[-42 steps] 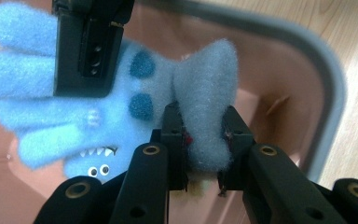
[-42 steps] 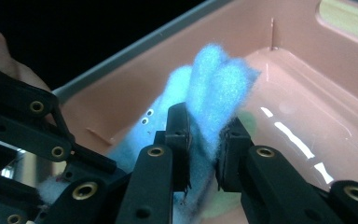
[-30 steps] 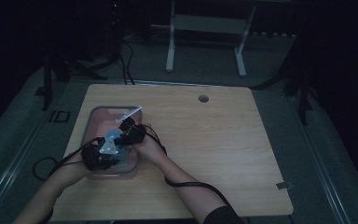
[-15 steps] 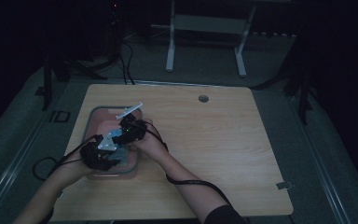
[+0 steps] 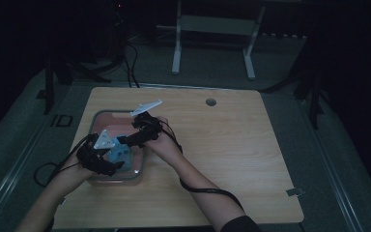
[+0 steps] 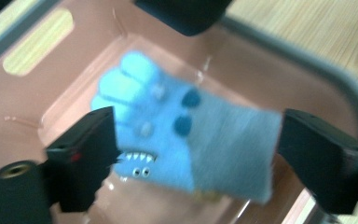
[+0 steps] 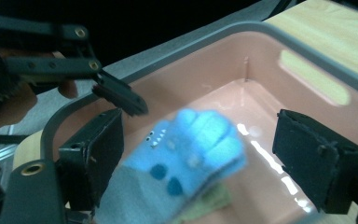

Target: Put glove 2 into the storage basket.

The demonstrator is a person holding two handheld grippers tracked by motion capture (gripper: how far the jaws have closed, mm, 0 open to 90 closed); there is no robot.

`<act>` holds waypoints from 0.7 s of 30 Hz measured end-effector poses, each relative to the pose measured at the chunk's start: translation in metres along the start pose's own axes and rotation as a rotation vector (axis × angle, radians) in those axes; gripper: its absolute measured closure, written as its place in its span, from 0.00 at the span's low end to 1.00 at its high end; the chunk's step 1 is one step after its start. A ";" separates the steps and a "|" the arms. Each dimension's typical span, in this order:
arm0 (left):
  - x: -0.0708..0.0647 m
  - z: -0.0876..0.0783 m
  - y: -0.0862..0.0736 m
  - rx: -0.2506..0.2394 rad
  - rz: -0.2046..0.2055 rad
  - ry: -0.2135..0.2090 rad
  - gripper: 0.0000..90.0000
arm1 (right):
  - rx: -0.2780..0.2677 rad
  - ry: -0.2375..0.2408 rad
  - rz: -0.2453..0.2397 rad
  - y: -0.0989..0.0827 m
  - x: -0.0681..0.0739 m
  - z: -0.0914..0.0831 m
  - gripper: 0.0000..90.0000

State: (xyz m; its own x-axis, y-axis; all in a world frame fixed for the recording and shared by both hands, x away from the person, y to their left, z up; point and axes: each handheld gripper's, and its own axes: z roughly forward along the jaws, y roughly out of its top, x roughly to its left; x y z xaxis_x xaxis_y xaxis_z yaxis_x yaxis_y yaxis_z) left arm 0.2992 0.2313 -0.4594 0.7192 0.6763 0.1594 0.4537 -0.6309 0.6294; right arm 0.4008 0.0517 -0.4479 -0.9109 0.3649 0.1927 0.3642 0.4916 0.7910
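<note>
A light-blue sock (image 6: 177,135) with a monster face, dark spots and a grey cuff sits blurred inside the pink bin (image 5: 98,121). My left gripper (image 6: 196,140) has just been opening; its jaws stand wide on either side of the sock and do not press on it. My right gripper (image 7: 198,140) has also just been opening, with the sock (image 7: 191,158) loose between its spread jaws. In the high view both grippers hang over the bin, the left gripper (image 5: 107,162) near its front and the right gripper (image 5: 128,140) over its middle. Something yellowish (image 7: 207,200) lies under the sock.
The bin has a grey rim (image 7: 200,39) and stands on the left part of a wooden table (image 5: 232,145). A round hole (image 5: 211,102) marks the table's far side. A white stand (image 5: 212,29) and cables lie on the floor beyond.
Both grippers' jaws have spread apart and let go of the sock. My right gripper has lifted a little toward the bin's far side; the left one has stayed put.
</note>
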 end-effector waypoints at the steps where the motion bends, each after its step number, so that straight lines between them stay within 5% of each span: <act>1: -0.002 0.000 0.002 -0.007 -0.010 -0.002 0.10 | 0.000 -0.001 -0.002 -0.001 0.000 -0.004 0.18; 11: -0.030 0.006 0.027 -0.102 0.006 -0.046 0.04 | -0.014 -0.038 -0.016 -0.025 -0.010 -0.041 0.17; 21: -0.063 0.020 0.054 -0.162 -0.004 -0.134 0.04 | -0.024 -0.060 -0.003 -0.053 -0.023 -0.076 0.16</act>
State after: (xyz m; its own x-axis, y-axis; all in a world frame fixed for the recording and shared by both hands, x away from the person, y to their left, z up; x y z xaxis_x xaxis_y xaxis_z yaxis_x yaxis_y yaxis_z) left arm 0.2887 0.1471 -0.4503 0.7860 0.6152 0.0610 0.3740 -0.5518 0.7454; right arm 0.3878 -0.0432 -0.4500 -0.8985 0.4105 0.1553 0.3557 0.4739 0.8055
